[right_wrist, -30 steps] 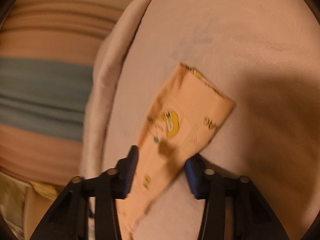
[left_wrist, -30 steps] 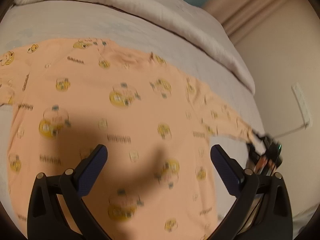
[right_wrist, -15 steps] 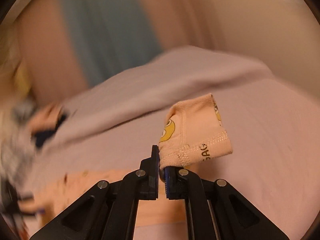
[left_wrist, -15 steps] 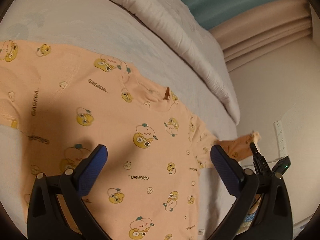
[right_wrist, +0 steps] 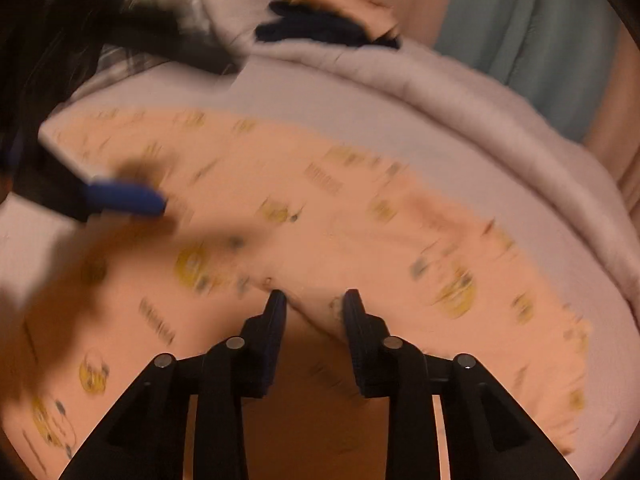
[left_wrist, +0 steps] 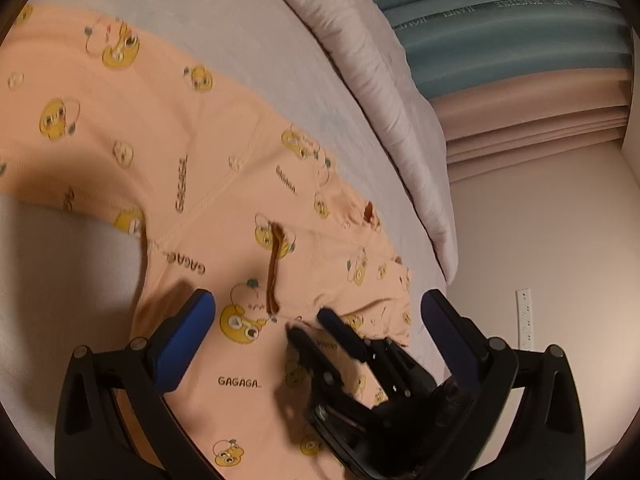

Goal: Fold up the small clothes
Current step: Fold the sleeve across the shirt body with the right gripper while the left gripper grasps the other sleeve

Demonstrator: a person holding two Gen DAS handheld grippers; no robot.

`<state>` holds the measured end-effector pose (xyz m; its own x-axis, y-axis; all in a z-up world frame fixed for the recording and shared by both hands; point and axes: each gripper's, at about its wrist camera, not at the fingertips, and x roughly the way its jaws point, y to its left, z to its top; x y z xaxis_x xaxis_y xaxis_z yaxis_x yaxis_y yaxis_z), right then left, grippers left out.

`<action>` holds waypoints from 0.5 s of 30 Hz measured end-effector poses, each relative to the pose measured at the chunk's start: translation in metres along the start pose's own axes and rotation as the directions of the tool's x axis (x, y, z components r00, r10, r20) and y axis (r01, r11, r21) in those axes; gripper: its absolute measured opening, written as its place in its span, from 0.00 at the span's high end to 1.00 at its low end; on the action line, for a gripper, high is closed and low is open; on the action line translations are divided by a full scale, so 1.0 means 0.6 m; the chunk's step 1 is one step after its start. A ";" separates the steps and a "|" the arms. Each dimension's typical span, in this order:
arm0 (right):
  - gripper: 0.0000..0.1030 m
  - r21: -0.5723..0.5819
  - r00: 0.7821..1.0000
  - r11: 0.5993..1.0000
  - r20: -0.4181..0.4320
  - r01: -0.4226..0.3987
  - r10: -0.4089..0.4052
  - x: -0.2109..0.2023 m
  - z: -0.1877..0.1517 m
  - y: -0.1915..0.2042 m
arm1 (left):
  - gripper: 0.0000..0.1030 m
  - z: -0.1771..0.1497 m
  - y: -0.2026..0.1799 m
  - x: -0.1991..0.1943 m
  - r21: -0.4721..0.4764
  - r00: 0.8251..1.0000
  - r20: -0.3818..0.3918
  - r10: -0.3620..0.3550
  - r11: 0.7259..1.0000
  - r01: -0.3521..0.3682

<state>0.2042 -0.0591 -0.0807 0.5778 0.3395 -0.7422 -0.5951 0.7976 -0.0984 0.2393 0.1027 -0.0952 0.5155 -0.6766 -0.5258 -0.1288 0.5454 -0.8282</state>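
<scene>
Two grippers work over one small peach shirt (left_wrist: 132,128) spread flat on a pale bed sheet (left_wrist: 256,36). At the centre of the action, the right gripper (right_wrist: 314,306) hovers with its fingers parted, the folded-in sleeve (right_wrist: 320,312) lying in the gap between them; whether either pad touches the cloth cannot be told through the motion blur. Parted this way, it looks to be letting the sleeve down onto the chest of the garment, the first inward fold of the job. The left wrist view shows the same tool from the side, its dark tips (left_wrist: 332,320) low over the printed fabric, and beyond them, on the far side, the sleeve doubled back at the shoulder.

The left gripper (left_wrist: 316,308) is spread wide and holds nothing, poised above the shirt's body just beside its partner, probably ready to pin or smooth the cloth once the sleeve settles. From the right wrist camera one of its blue pads (right_wrist: 126,200) juts in from the left.

Farther out, ahead of both tools, a rolled grey duvet (left_wrist: 380,80) edges the mattress. Past it hang teal and pink curtains (left_wrist: 520,32), and dark clothing (right_wrist: 320,30) rests on the bedding. The other sleeve lies unfolded, so most of the folding appears to remain.
</scene>
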 end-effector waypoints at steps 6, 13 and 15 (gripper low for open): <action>0.35 0.315 0.977 0.931 0.163 -0.184 0.138 -0.116 -0.033 -0.109 | 0.00 -0.014 -0.016 0.045 0.055 0.998 -0.065 -0.003 0.998 0.006; 0.34 0.454 0.975 0.877 0.214 -0.154 0.061 -0.174 -0.103 -0.150 | 0.01 -0.014 -0.029 0.116 0.097 0.993 -0.085 0.081 0.993 -0.072; 0.34 0.471 0.972 0.867 0.230 -0.162 0.056 -0.176 -0.118 -0.155 | 0.01 -0.009 -0.027 0.117 0.076 0.996 -0.069 0.058 0.996 -0.053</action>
<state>0.1588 -0.2044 -0.0403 0.6565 0.4895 -0.5740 -0.3463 0.8715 0.3471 0.2733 0.0437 -0.1198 0.4471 -0.6765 -0.5851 -0.0909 0.6164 -0.7821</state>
